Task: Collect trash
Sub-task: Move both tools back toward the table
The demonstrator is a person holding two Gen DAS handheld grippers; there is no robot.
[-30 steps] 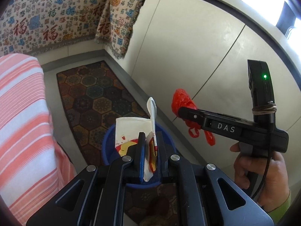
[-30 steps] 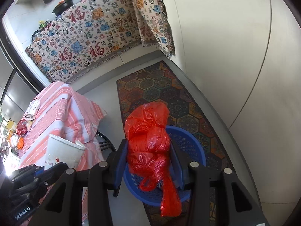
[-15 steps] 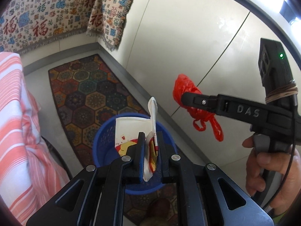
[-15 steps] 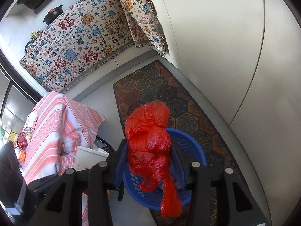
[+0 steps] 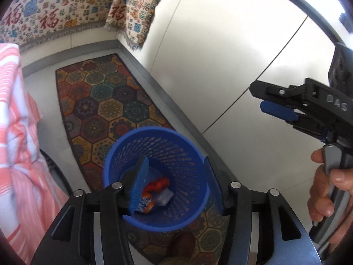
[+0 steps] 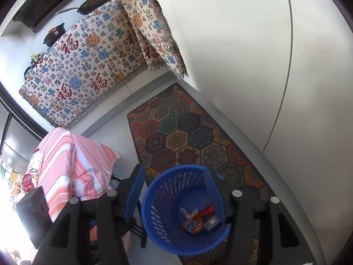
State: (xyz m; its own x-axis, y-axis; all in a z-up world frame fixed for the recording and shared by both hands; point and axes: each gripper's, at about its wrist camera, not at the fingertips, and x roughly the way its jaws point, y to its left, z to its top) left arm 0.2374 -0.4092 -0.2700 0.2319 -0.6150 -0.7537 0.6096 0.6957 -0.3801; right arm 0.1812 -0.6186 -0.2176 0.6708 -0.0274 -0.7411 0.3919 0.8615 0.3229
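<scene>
1. the left gripper (image 5: pixel 174 185) is seen with its jaws apart and nothing between them; they have just been opening, and the pads clamp on nothing. it hangs directly above the mouth of the blue basket (image 5: pixel 123 148).
2. the right gripper (image 6: pixel 174 190) is likewise parted and empty, its jaws having just been opening too; it is also seen from the side in the left wrist view, off to the right of the left gripper and held by a hand (image 5: pixel 326 190).
3. below both grippers, on the basket floor, the trash (image 6: pixel 198 218) is found: a crumpled orange and white wrapper, a scrap of red plastic and a pale folded piece. what each piece exactly is cannot be told.
4. such trash is judged to be very light, soft and crushable, with slick film surfaces; a pinch on a bunched fold or crumpled edge would be favoured over a flat face, which would likely slip.
5. the basket is judged light, fairly stiff and perforated, and easily tipped; it would best be taken by its rim.
6. beneath the basket a patterned rug (image 6: pixel 176 130) is laid on the floor; to the left of the grippers a pink striped cloth (image 6: pixel 72 154) is draped over furniture, where further items can just be made out.
</scene>
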